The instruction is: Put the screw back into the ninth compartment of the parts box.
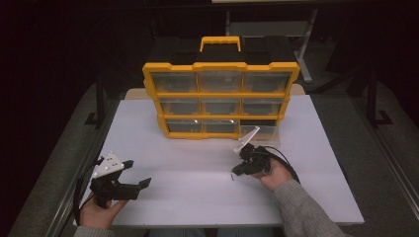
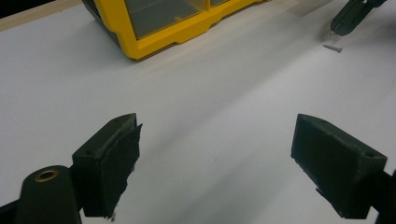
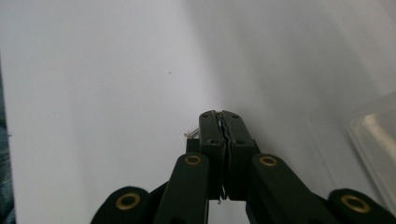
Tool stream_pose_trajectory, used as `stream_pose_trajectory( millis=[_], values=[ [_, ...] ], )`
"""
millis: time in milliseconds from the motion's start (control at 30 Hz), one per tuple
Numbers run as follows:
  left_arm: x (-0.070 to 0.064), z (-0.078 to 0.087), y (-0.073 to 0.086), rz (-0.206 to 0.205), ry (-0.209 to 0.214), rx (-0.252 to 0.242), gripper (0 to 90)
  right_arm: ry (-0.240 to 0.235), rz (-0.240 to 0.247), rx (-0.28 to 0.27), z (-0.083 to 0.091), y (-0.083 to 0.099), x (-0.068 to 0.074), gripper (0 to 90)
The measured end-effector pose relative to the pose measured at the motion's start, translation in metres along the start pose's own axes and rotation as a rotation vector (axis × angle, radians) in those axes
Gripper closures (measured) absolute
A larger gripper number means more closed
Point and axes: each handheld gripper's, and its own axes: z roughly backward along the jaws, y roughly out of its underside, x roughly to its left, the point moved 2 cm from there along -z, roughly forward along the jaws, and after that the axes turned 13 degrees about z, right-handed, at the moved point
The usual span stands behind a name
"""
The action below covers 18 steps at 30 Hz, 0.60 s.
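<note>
Hovering over the white worktop, the right gripper keeps its fingers pressed together beside a small screw; the left gripper fingers are spread wide.

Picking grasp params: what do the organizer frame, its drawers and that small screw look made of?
Organizer frame: likely moulded plastic, uniform yellow with a soft sheen. Drawers: clear plastic, see-through with glare. Screw: seemingly metal, small, grey, slightly shiny; too small to be sure. It lies on the matte white table.

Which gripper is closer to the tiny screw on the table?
Right. The right gripper sits just beside the screw; the left gripper is far across the table.
</note>
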Motion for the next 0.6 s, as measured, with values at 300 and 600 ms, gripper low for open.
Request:
stream_pose_trajectory(
  millis=[300, 600],
  values=[
    [-0.001, -0.001, 0.000, 0.001, 0.003, 0.001, 15.0, -0.016, 0.004, -0.022, 0.024, -0.010, -0.003, 87.2],
    [-0.002, -0.001, 0.000, 0.018, 0.009, -0.012, 14.9, 0.000, -0.005, -0.092, 0.064, -0.022, -0.015, 87.2]
  ],
)
